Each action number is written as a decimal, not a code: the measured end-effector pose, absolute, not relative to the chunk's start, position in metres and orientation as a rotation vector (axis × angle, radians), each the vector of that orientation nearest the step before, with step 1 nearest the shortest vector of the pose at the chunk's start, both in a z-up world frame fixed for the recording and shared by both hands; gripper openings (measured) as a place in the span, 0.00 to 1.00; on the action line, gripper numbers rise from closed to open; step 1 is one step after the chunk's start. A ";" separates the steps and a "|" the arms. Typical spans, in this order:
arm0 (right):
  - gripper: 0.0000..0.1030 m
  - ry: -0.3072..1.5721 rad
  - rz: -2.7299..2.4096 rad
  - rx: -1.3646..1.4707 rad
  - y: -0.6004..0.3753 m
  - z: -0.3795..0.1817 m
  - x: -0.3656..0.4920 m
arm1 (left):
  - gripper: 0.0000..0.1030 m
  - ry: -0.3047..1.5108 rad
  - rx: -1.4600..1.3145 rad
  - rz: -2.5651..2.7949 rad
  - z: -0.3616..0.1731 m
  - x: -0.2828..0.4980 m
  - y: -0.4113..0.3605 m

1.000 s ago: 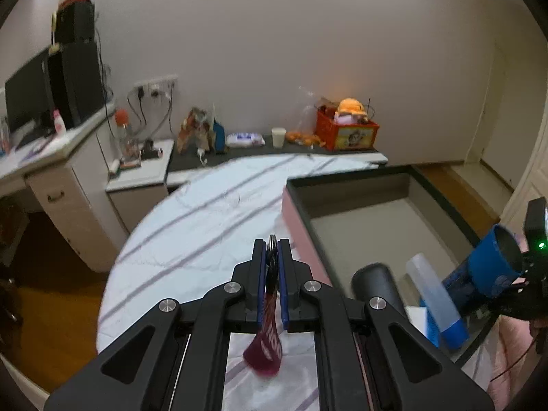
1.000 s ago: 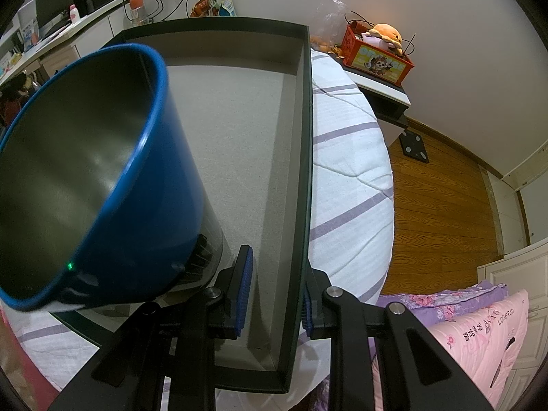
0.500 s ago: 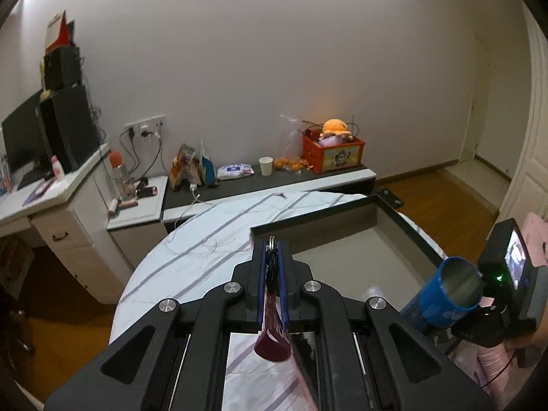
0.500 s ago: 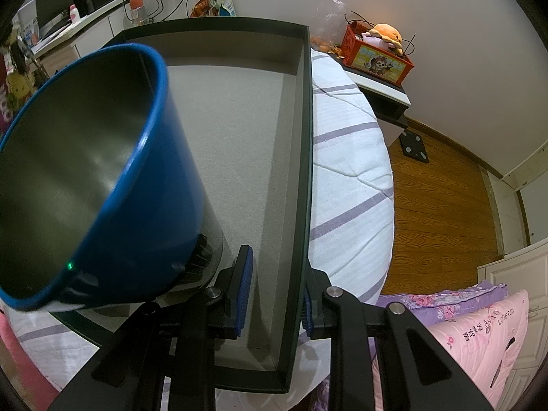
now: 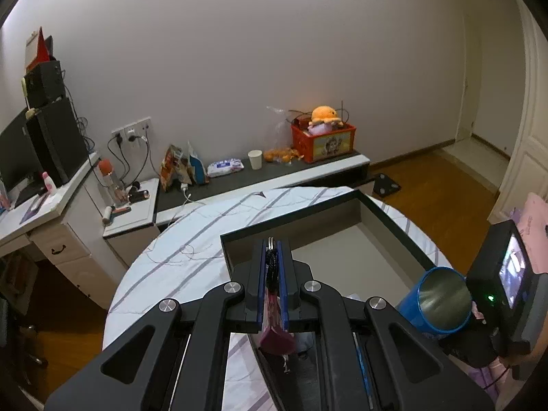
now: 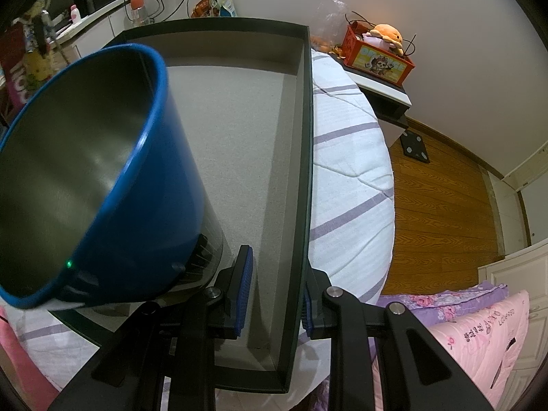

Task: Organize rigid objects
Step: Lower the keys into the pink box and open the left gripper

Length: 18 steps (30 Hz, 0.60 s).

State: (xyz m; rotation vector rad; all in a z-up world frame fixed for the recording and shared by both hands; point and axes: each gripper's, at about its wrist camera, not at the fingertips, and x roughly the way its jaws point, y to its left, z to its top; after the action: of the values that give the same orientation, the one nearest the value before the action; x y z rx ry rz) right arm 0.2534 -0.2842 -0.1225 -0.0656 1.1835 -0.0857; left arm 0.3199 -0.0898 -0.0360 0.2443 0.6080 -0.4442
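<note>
**Grey-lined box gripped by its wall, pink charm pinched above it**

Grey felt is lining the big dark-rimmed box (image 6: 219, 157) lying on the striped bed (image 6: 346, 185). Pointing steeply down, the right gripper (image 6: 274, 291) is clamping narrowly on the box's right-hand wall, one pad inside, one outside. A blue steel-lined cup (image 6: 102, 178) is leaning at the box's near left corner, just beside that gripper. Angled gently downward over the box's near end, the left gripper (image 5: 273, 281) is holding a small pink keychain charm (image 5: 274, 328), which is dangling from its fully closed pads.
</note>
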 end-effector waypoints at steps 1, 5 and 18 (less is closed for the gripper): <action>0.25 1.184 -0.083 -0.065 -0.285 -0.123 0.253 | 0.06 0.619 0.253 -0.441 -0.039 0.322 -0.093; 0.25 1.185 -0.080 -0.068 -0.285 -0.123 0.253 | 0.06 0.655 0.262 -0.435 -0.048 0.328 -0.099; 0.26 1.182 -0.071 -0.065 -0.286 -0.123 0.253 | 0.06 0.738 0.317 -0.399 -0.076 0.349 -0.118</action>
State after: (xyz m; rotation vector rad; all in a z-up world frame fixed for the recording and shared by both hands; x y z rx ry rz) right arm 0.2526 -0.2861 -0.1228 -0.0650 1.1824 -0.0711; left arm 0.3493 -0.1176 -0.0758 0.3173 0.7384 -0.3991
